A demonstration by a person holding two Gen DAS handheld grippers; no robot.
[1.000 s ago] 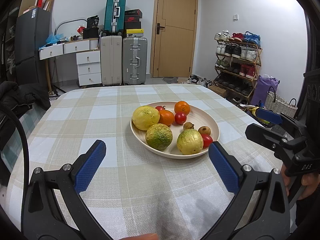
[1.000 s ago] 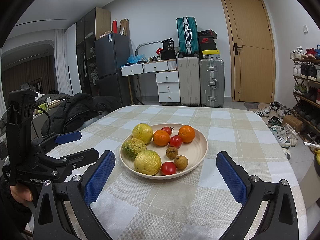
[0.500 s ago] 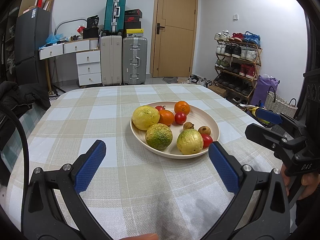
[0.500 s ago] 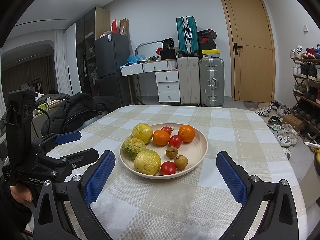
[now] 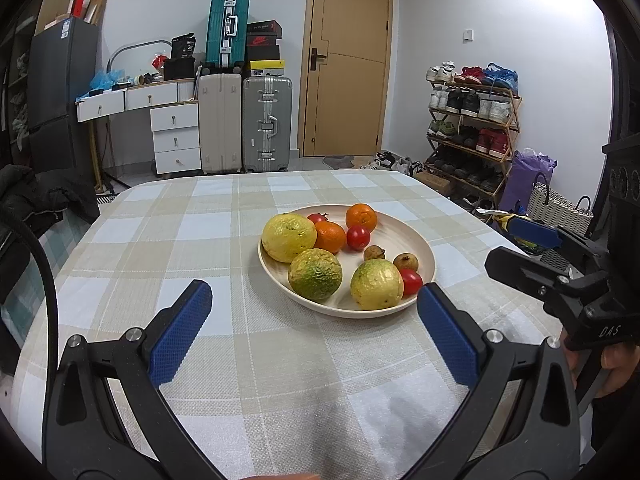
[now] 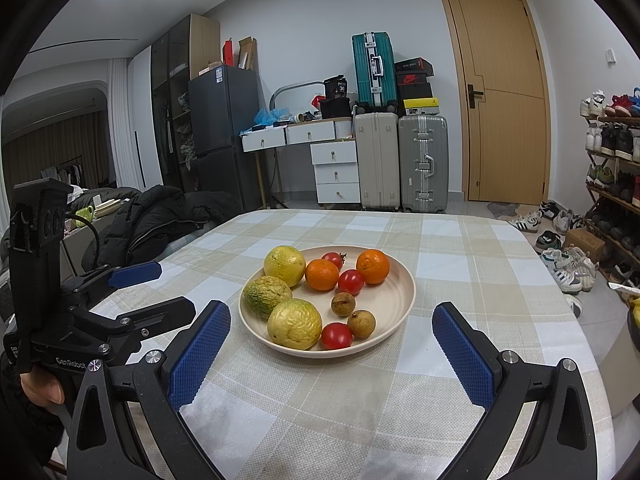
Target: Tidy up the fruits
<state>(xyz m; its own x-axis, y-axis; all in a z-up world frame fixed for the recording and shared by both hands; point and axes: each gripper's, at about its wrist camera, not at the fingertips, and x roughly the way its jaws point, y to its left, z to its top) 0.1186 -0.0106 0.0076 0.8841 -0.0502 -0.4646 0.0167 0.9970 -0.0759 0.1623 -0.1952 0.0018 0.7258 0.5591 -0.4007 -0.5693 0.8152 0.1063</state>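
Note:
A cream plate (image 5: 425, 249) sits in the middle of the checked table and holds several fruits. Among them are three large yellow-green citrus (image 5: 315, 274), two oranges (image 5: 330, 236), red tomatoes (image 5: 358, 237) and two small brown longans (image 5: 406, 261). My left gripper (image 5: 313, 292) hovers open and empty just short of the plate's near rim. My right gripper (image 6: 332, 308) is also open and empty, in front of the same plate (image 6: 396, 300) from the right side. Each gripper shows in the other's view: the right gripper (image 5: 532, 248) and the left gripper (image 6: 156, 292).
The table (image 5: 224, 344) carries a beige and white checked cloth. A black jacket (image 6: 160, 216) lies on furniture off the table's left side. Suitcases (image 5: 264, 120), drawers and a door stand behind; a shoe rack (image 5: 472, 120) and baskets are on the right.

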